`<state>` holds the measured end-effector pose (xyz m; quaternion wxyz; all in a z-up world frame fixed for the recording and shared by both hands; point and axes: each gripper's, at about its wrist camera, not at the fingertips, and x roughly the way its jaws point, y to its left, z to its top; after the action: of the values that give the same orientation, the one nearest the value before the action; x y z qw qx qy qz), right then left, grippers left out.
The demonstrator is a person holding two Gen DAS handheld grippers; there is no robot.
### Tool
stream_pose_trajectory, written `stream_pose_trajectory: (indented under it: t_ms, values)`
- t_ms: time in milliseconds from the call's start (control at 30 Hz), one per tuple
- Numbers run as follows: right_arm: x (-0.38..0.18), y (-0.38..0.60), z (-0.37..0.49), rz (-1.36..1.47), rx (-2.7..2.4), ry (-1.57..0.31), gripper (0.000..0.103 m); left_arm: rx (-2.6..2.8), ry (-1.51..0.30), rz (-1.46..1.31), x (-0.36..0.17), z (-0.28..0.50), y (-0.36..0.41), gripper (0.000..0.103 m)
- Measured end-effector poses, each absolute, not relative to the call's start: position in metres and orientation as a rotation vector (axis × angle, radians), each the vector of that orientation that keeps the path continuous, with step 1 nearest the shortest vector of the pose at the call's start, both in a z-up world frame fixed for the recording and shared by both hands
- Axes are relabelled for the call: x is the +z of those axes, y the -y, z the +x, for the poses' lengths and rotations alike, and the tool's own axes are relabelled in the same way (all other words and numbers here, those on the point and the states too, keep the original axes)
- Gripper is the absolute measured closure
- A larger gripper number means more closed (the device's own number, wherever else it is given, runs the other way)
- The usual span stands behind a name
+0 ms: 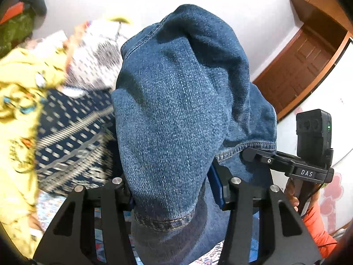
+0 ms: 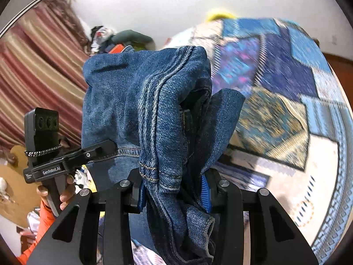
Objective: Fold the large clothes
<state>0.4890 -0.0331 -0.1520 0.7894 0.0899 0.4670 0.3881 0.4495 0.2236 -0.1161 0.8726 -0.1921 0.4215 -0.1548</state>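
Observation:
A pair of blue denim jeans (image 1: pixel 176 101) hangs lifted between both grippers. My left gripper (image 1: pixel 176 194) is shut on a hemmed edge of the denim, which drapes over its fingers and fills the middle of the left wrist view. My right gripper (image 2: pixel 174 194) is shut on another bunched hem of the jeans (image 2: pixel 154 110), with a thick double-stitched seam running up from its blue pads (image 2: pixel 206 195). Each gripper shows in the other's view: the right one (image 1: pixel 260 154) at the right, the left one (image 2: pixel 99 150) at the left, both clamped on the cloth.
A bed with a patterned blue quilt (image 2: pixel 275 92) lies below and to the right. A yellow printed garment (image 1: pixel 19 114) and a black-and-white patterned cloth (image 1: pixel 94 64) lie on the bed. A wooden door (image 1: pixel 304 66), striped curtains (image 2: pixel 37 66) and white walls surround.

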Motion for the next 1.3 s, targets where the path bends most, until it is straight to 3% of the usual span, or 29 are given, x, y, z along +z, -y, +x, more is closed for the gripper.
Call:
stream_pose_trajectory:
  t_ms: [367, 567, 800, 867, 1100, 1200, 1300]
  values:
    - [-0.152, -0.059, 0.505, 0.239, 0.933, -0.966, 0.068, -0.189, -0.816, -0.383, -0.09, 0.441, -0.312, 0.052]
    - [-0.191, -0.096, 0.531, 0.272, 0.886, -1.053, 0.068, -0.129, -0.912, -0.442, -0.131, 0.483, -0.352, 0.052]
    - [-0.256, -0.124, 0.565, 0.284, 0.781, -1.177, 0.068, -0.082, -1.071, -0.482, -0.216, 0.535, -0.373, 0.052]
    - [-0.272, -0.128, 0.571, 0.273, 0.764, -1.182, 0.068, -0.061, -1.084, -0.47, -0.232, 0.543, -0.374, 0.049]
    - [-0.285, -0.128, 0.589, 0.235, 0.738, -1.19, 0.057, 0.023, -1.074, -0.507, -0.259, 0.549, -0.383, 0.017]
    - [-0.283, -0.124, 0.581, 0.157, 0.716, -1.181, 0.043, 0.037, -1.065, -0.498, -0.255, 0.533, -0.379, 0.016]
    - [-0.278, -0.115, 0.56, 0.101, 0.716, -1.184, 0.039, 0.05, -1.063, -0.448, -0.246, 0.513, -0.369, 0.014]
